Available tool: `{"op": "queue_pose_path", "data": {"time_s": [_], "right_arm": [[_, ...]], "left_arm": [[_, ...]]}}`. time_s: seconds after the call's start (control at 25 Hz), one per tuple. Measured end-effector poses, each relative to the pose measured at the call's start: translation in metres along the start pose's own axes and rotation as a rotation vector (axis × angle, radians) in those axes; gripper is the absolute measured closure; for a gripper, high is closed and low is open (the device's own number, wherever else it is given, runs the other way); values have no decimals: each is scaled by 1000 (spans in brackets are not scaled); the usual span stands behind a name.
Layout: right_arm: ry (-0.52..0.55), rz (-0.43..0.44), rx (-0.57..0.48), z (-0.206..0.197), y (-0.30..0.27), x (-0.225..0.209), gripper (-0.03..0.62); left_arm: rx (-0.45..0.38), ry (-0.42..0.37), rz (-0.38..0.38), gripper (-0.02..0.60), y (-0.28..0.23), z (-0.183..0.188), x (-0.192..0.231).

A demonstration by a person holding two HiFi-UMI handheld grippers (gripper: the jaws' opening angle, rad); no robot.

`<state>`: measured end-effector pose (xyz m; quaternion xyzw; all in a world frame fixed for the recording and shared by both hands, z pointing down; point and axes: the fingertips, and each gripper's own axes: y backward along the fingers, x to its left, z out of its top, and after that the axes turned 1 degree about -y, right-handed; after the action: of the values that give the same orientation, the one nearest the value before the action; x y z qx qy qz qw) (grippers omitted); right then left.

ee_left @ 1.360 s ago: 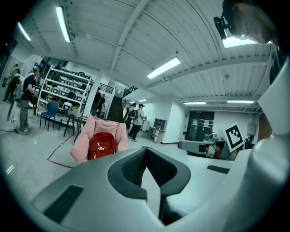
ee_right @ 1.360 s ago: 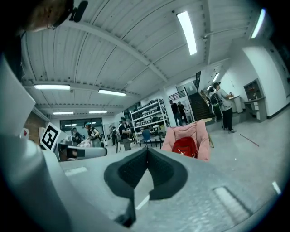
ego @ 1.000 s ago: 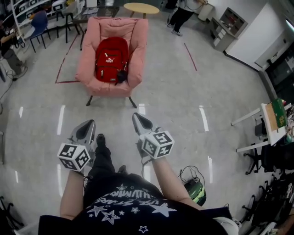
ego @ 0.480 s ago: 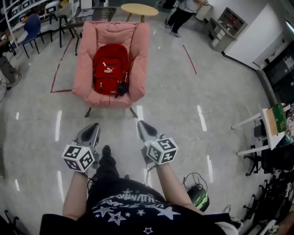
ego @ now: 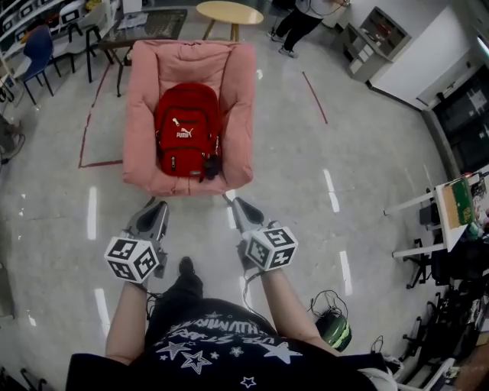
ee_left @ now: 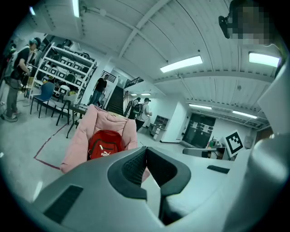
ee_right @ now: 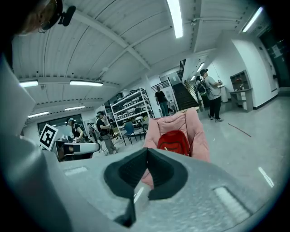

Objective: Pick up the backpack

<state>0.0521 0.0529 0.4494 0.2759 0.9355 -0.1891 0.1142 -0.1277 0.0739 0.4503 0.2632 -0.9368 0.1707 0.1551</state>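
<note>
Armchair (ego: 139,114): pink, padded, on dark legs, taken as landmark; stands ahead of the person on a glossy floor; red tape line (ego: 98,99) runs along its left. Round table (ego: 229,11): pale top, beyond the armchair's back. Backpack (ego: 187,130): red, white logo on the front pocket, upright on the armchair's seat and leaning against its backrest, roughly centred between the arms; not yet touched. Left gripper (ego: 157,208): just short of the armchair's front edge, toward its left corner; jaws fully together, nothing between them. Right gripper (ego: 239,206): likewise just short of the front edge, toward the right corner; jaws pressed together, empty. Black pouch (ego: 212,164): small, hanging at the backpack's lower right, near the seat's front. Hazards, as judged: both pairs of jaws must part before contact, else they only push the soft bag deeper into the cushion; a careless bite may take upholstery along with fabric; a grip on one side alone would let the bag tilt and slip; the dangling pouch could catch a jaw.
</note>
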Motion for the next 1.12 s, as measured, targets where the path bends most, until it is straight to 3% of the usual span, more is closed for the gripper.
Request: {"op": "queue_pose_path", "data": {"time_s": [0.52,0.92,1.12], "right_arm": [[17,-27,65,14,-113,10,594],[-3,-75,84,25,-162,-37,594],[-22,-55,77,38,-209,-67,594]], "left_arm": [[40,-22,-35,572,-35,39,95],[65,-8,-38,572,-81,45,130],[89,-42,-2,572,-115,55,151]]}}
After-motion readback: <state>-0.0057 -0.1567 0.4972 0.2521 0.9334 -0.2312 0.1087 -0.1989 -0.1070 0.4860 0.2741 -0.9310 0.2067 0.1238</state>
